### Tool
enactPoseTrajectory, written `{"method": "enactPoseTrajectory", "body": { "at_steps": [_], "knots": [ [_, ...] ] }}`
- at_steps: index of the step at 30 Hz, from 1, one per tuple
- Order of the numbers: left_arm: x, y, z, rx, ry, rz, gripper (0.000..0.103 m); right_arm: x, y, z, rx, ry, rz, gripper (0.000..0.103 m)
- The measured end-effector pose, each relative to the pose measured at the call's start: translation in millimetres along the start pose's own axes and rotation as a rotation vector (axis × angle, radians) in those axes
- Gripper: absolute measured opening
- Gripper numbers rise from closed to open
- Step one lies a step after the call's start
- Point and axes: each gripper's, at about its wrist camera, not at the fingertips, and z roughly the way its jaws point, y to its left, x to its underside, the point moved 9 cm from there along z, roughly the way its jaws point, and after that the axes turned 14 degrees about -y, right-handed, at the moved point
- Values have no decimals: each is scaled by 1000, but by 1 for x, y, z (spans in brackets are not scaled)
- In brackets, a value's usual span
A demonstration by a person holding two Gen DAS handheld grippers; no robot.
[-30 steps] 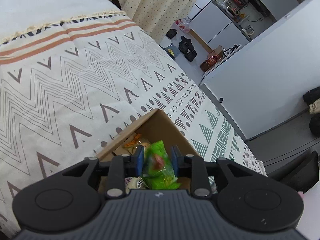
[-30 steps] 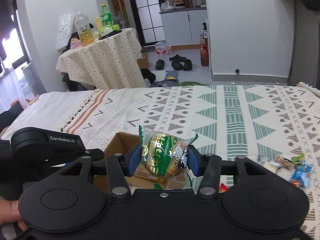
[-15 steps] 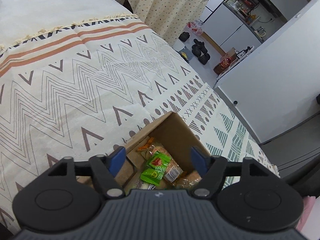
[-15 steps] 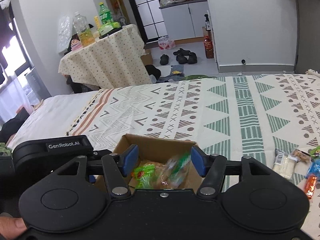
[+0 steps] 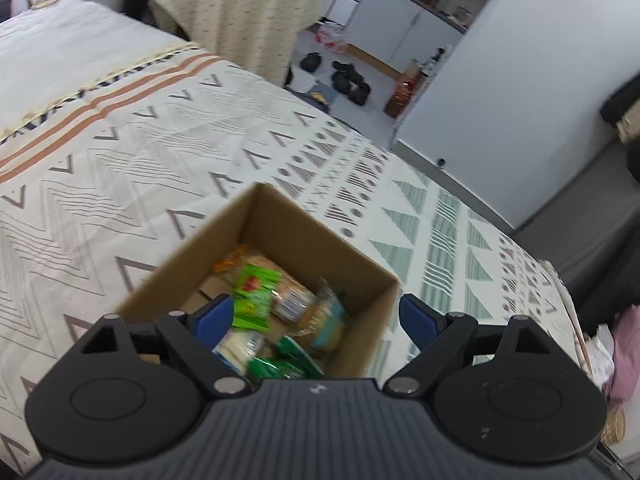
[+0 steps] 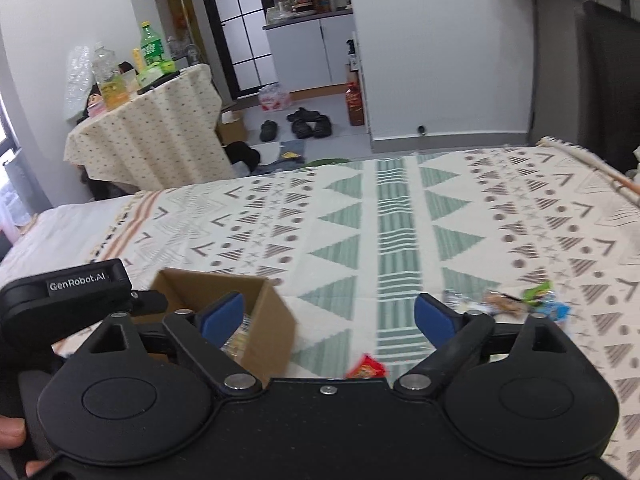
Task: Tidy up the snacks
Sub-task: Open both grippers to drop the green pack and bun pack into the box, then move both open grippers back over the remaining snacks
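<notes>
In the cardboard box point(image 5: 304, 248) lie snack packets point(image 5: 256, 300); both grippers' jaws are opening, empty.

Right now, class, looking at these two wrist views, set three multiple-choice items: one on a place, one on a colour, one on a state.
1. Where do the loose snacks outside the cardboard box lie?
A. on the patterned bedspread
B. on the floor
C. on the round table

2. What colour are the pads of the left hand-held gripper?
A. red
B. blue
C. yellow

3. What is between the pads of the right hand-held gripper?
A. a bottle
B. a shoe
C. nothing

Answers:
1 A, the packets rest on the bedspread to the right of the box.
2 B, both pads show blue.
3 C, its jaws are opening with nothing between them.
</notes>
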Motion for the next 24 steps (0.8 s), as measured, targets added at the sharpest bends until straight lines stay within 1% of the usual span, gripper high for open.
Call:
{"method": "enactPoseTrajectory", "body": {
  "at_steps": [2,4,9,11,14,16,19,24],
  "knots": [
    [6,-8,-1,8,10,15,90,2,-10,-5,11,-2,0,101],
    [12,-17,-1,15,12,42,90,4,-22,-10,29,-7,1,103],
    [23,-35,-5,33,8,99,90,10,-50,-20,38,3,27,103],
    [28,-43,-6,33,4,131,90,13,-62,-24,52,7,26,103],
    [35,-54,-7,60,20,150,90,16,-79,-30,87,-4,18,103],
    [40,-62,-7,66,17,175,90,18,-91,-33,102,-6,22,103],
    [49,-75,-6,101,26,211,90,20,-105,-36,110,-7,35,103],
    [62,-97,-8,153,12,273,90,27,-126,-36,109,19,58,103]
  ]
}}
